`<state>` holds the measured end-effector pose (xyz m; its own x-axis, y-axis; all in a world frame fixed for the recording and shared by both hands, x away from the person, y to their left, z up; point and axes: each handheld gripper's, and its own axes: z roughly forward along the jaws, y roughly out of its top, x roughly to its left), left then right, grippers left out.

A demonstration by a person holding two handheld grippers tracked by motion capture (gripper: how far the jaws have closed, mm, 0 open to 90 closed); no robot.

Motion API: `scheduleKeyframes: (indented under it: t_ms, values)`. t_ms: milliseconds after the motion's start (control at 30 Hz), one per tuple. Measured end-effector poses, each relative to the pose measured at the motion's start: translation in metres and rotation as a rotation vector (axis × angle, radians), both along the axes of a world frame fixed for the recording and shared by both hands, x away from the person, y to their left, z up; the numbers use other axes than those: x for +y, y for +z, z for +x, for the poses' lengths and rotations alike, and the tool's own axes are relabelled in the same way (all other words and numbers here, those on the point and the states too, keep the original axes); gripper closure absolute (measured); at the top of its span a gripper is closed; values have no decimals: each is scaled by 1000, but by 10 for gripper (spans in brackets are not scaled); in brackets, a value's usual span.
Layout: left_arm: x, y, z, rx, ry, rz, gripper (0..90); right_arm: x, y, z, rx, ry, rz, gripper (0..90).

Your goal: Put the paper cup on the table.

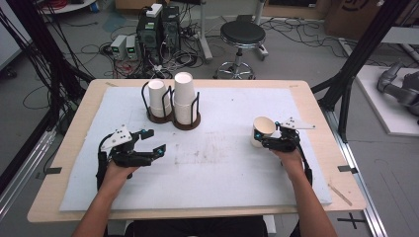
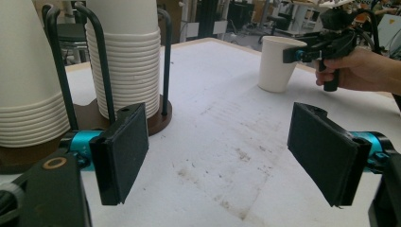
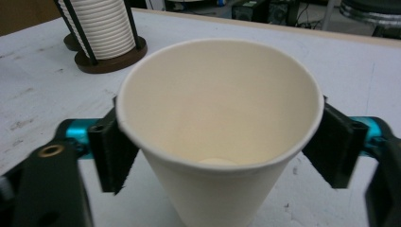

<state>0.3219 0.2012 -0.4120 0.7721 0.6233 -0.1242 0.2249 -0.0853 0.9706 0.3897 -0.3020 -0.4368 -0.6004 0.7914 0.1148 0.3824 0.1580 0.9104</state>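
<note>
A single white paper cup [image 1: 262, 129] stands upright on the white mat [image 1: 212, 163] at the right. My right gripper [image 1: 268, 138] has one jaw on each side of the cup just under its rim. In the right gripper view the cup [image 3: 220, 142] keeps its round mouth, the pads sit beside its wall without squeezing it, and it is empty. My left gripper [image 1: 154, 140] hovers over the left of the mat, open with nothing between its jaws [image 2: 217, 151]. From there the cup [image 2: 276, 64] and the right gripper [image 2: 302, 52] are seen farther off.
Two black wire holders on brown bases stand at the back of the mat, each with a stack of white cups [image 1: 158, 98] [image 1: 184, 101]. The nearer stack [image 2: 125, 52] rises just beyond my left jaws. A stool [image 1: 242, 34] and computers stand on the floor behind the table.
</note>
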Motion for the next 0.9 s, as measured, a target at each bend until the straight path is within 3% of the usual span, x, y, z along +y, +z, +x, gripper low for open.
scheduleKeyframes:
  t_ms: [167, 267, 567, 900]
  values:
    - [-2, 0, 1, 2, -3, 0, 213, 3, 2, -3, -15, 11, -13, 194]
    - [-2, 0, 2, 3, -5, 1, 213, 2, 6, -7, -40, 18, -15, 151]
    - [-2, 0, 3, 5, -5, -4, 213, -2, 23, -18, -129, 28, 12, 137]
    - [-3, 1, 5, 5, -6, -13, 213, -15, 39, -35, -144, 2, -17, 138]
